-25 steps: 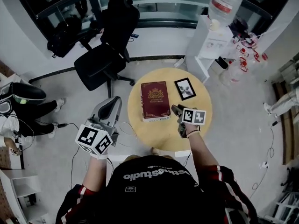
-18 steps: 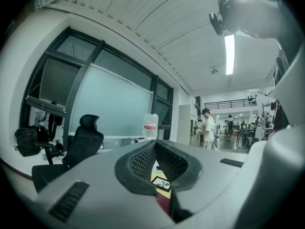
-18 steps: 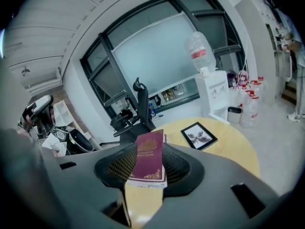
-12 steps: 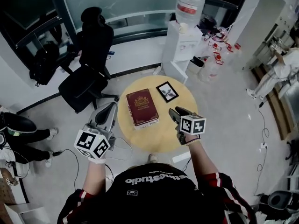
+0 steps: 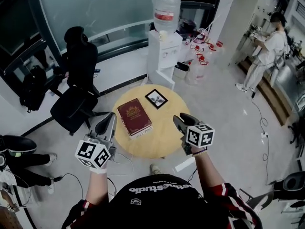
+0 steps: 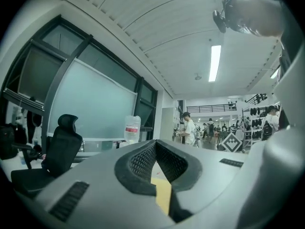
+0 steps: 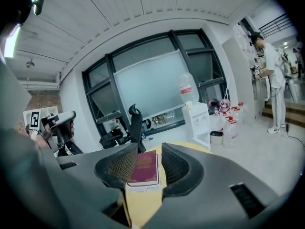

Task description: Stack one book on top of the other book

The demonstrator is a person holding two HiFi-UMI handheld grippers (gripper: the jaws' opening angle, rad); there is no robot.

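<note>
A dark red book (image 5: 134, 117) with a gold crest lies on the round yellow table (image 5: 162, 132), with pale page edges showing beneath its near end. A black-covered book or frame with a flower picture (image 5: 156, 98) lies apart behind it. My left gripper (image 5: 107, 123) hangs off the table's left edge, its jaws closed together and empty (image 6: 155, 144). To the right of the red book my right gripper (image 5: 179, 122) hovers over the table's right edge. It is open and holds nothing. In the right gripper view the red book (image 7: 145, 168) shows far off between the jaws (image 7: 143, 155).
A water dispenser (image 5: 164, 46) stands behind the table, with bottles on the floor beside it (image 5: 200, 56). A black office chair (image 5: 76, 97) is at the left. A person (image 5: 267, 49) stands far right. Cables (image 5: 121, 159) trail on the floor near the table.
Both grippers have risen away from the table, the right one more. The head view has swung up and back, so the table looks smaller and the room beyond shows.
</note>
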